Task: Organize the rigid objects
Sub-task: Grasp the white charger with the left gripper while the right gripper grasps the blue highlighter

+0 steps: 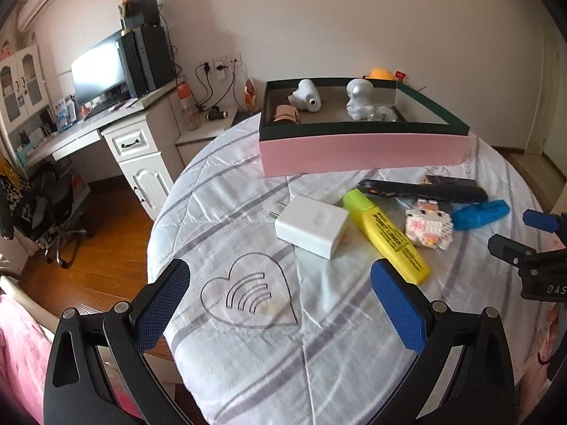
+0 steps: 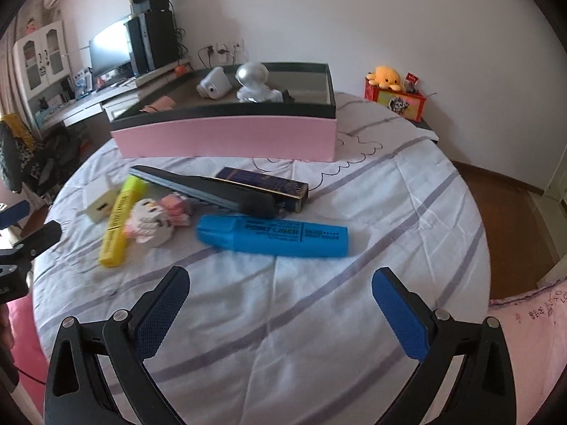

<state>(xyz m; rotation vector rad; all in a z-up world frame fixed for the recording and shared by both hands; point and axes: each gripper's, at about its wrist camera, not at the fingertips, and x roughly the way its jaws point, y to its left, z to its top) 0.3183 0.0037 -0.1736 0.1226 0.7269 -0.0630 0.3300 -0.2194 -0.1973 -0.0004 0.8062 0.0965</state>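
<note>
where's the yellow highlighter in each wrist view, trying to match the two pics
Left wrist: the yellow highlighter lies right of centre, running diagonally between the white charger and the pink block figure.
Right wrist: it lies at the left, just left of the same block figure.
Shared landmark: the pink box behind it on the bedspread.

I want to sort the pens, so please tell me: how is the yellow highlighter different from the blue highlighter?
Colour: the yellow highlighter is bright yellow, the blue highlighter is blue.
Neighbours: the yellow highlighter lies between the white charger and the block toy; the blue highlighter lies on the toy's other side, in front of the black remote.
Both lie flat on the bedcover, capped, outside the pink box.
</note>
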